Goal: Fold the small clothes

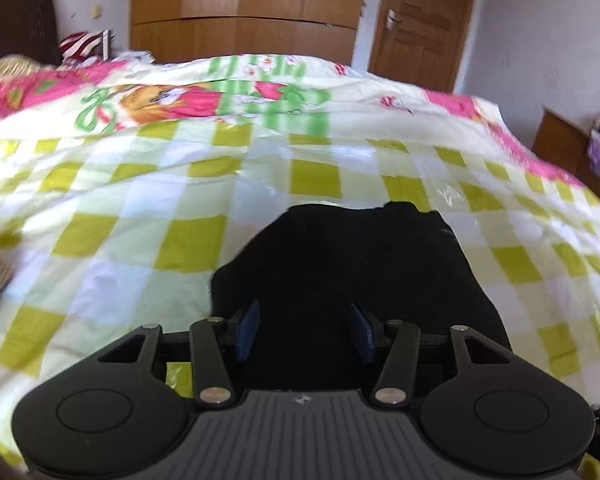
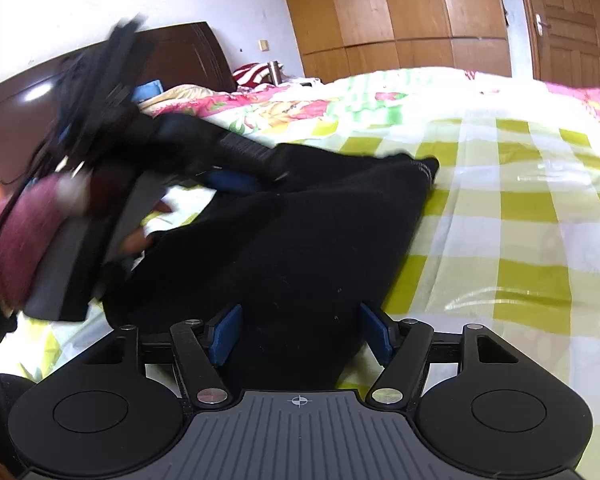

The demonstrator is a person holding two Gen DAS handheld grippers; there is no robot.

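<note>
The black garment (image 2: 284,240) lay on the checked bedspread (image 2: 520,208); both the left claw (image 1: 304,330) and right claw (image 2: 300,334) stood released, gripping nothing. Each should probably pinch a near corner firmly; uneven grips would likely skew the fold.

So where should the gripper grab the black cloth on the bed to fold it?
Probably the far right corner of the black cloth. It sticks out over bare bedspread, so one finger could slip under from the right side. The middle lies flat with no edge to pinch.
</note>
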